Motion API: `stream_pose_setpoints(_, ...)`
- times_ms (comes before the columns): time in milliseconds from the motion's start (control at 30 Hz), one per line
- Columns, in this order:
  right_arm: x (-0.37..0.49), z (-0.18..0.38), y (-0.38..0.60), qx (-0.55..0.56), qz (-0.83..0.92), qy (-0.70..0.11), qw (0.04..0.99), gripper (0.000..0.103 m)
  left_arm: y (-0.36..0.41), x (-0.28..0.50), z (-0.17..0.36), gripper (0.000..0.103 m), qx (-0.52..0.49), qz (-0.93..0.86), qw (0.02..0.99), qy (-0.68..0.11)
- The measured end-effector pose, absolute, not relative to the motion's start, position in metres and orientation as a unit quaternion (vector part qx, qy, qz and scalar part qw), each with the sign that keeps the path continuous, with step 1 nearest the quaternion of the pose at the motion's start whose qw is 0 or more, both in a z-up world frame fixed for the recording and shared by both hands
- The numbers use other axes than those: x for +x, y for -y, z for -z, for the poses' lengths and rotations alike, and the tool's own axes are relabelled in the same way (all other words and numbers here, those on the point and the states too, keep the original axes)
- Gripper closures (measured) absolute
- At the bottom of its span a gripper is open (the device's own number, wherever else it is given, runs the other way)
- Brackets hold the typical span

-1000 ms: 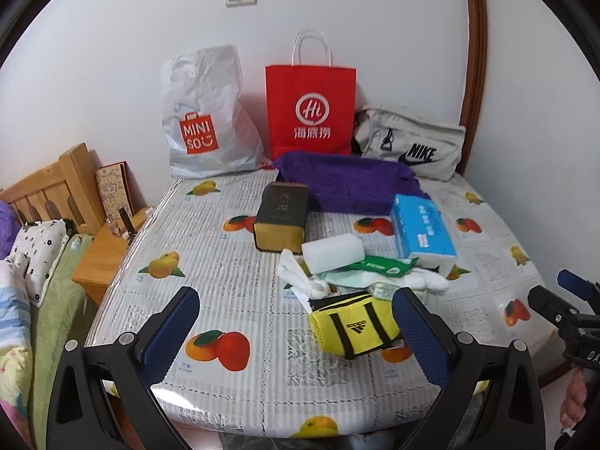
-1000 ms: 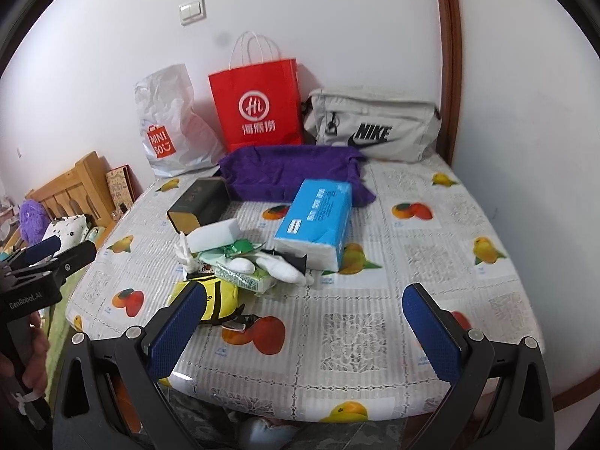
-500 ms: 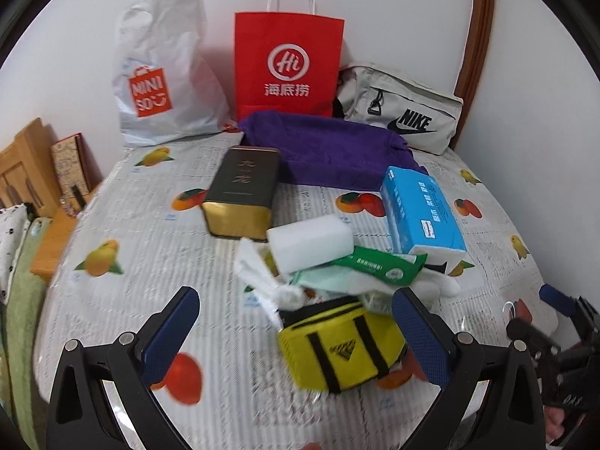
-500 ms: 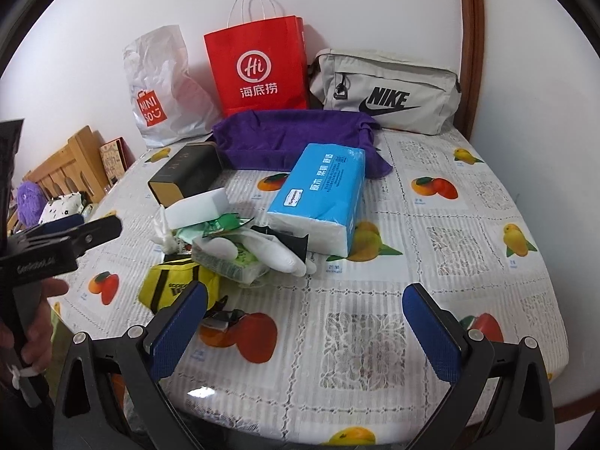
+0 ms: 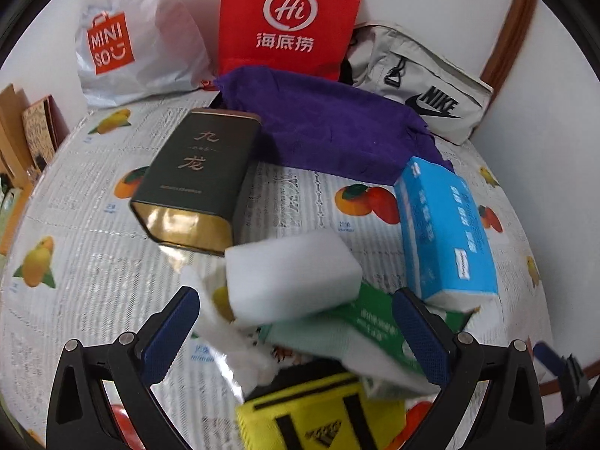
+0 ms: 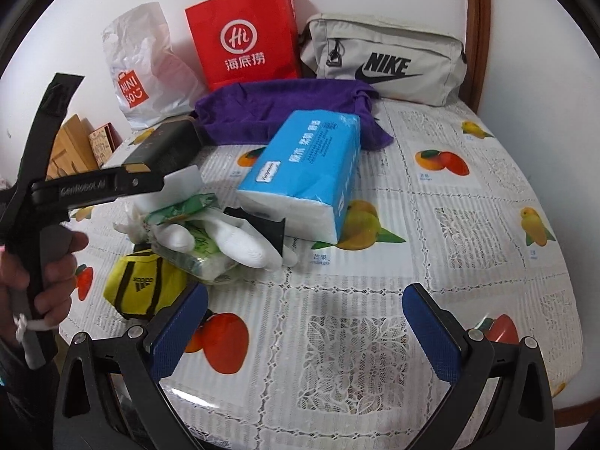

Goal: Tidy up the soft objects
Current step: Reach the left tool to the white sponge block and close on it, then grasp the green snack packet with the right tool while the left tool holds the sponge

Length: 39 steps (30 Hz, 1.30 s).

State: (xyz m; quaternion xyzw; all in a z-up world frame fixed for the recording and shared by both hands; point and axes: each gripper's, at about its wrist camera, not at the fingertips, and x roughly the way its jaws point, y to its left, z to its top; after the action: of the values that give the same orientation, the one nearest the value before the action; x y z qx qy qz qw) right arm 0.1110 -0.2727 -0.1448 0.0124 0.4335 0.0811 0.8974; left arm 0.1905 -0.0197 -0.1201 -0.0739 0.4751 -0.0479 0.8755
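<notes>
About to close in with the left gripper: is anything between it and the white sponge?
Nothing visible blocks it. The left gripper is open, and the white sponge lies on top of the pile just ahead of the fingertips. A white glove and green pack lie under it, not in front.

Table (image 6: 431,225) w/ fruit cloth: tin (image 5: 198,176), tissue pack (image 6: 307,165), purple towel (image 5: 337,127).

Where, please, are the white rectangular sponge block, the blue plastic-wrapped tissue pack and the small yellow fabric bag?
white rectangular sponge block (image 5: 292,273), left wrist view, top face.
blue plastic-wrapped tissue pack (image 6: 303,161), right wrist view, top face.
small yellow fabric bag (image 6: 142,285), right wrist view, front panel.
</notes>
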Motion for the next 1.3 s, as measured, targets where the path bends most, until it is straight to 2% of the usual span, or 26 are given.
stream_pose_setpoints(333,0.129,0.157,0.275,0.021,-0.091,-0.451,0.888,0.002,0.024,0.225,0.142,0.0,-0.065,0.021,0.861,-0.504)
stream_pose_setpoints(367,0.13,0.157,0.275,0.021,-0.096,-0.451,0.887,0.002,0.025,0.226,0.143,0.004,-0.063,0.02,0.861,-0.505)
stream_pose_setpoints(400,0.132,0.157,0.274,0.021,-0.098,-0.452,0.886,0.002,0.026,0.228,0.145,0.021,-0.061,0.025,0.86,-0.506)
stream_pose_setpoints(933,0.117,0.147,0.254,0.02,-0.132,-0.434,0.891,0.002,-0.016,0.193,0.087,0.02,-0.077,0.012,0.895,-0.44)
stream_pose_setpoints(1133,0.113,0.14,0.238,0.013,-0.149,-0.423,0.894,0.003,-0.045,0.169,0.091,0.02,-0.086,-0.011,0.892,-0.443)
stream_pose_setpoints(1300,0.12,0.134,0.218,0.001,-0.166,-0.412,0.896,0.008,-0.067,0.156,0.103,0.02,-0.096,-0.03,0.886,-0.454)
